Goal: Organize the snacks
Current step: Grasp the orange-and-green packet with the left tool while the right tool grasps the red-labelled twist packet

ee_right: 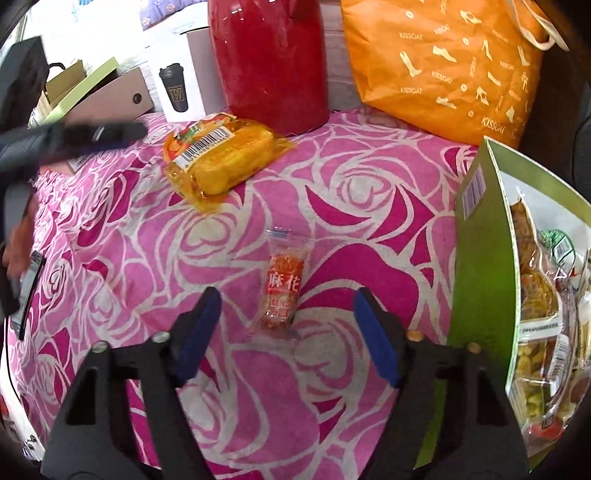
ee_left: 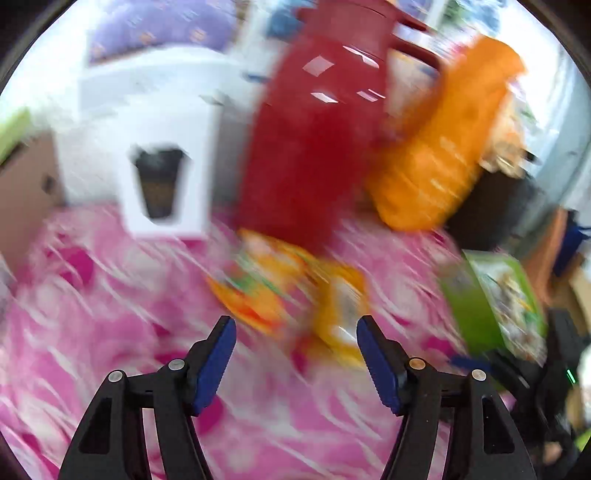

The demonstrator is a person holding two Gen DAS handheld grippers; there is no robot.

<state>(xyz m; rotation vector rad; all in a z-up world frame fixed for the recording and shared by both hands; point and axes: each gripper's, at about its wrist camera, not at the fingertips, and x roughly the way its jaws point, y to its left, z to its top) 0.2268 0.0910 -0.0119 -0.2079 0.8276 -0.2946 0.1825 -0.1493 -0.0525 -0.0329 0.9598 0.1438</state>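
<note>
Pink rose-print table (ee_right: 369, 177). Orange bag (ee_right: 443, 62) reads KISSCAT. Small snack packet (ee_right: 282, 284), marked 麻花, lies between the right hand-held gripper (ee_right: 288, 325) fingers, untouched; jaws apart. Left hand-held gripper (ee_left: 295, 354) jaws apart, empty, view blurred.

Looks like a home, cluttered living space. Surface covered by pink rose-print cloth (ee_right: 351, 206); far side crowded with red thermos jug (ee_right: 269, 62), orange shopping bag (ee_right: 447, 62), white cup box (ee_right: 173, 88), cardboard boxes (ee_right: 110, 99) far left. Purple patterned fabric (ee_left: 159, 29) behind.
</note>
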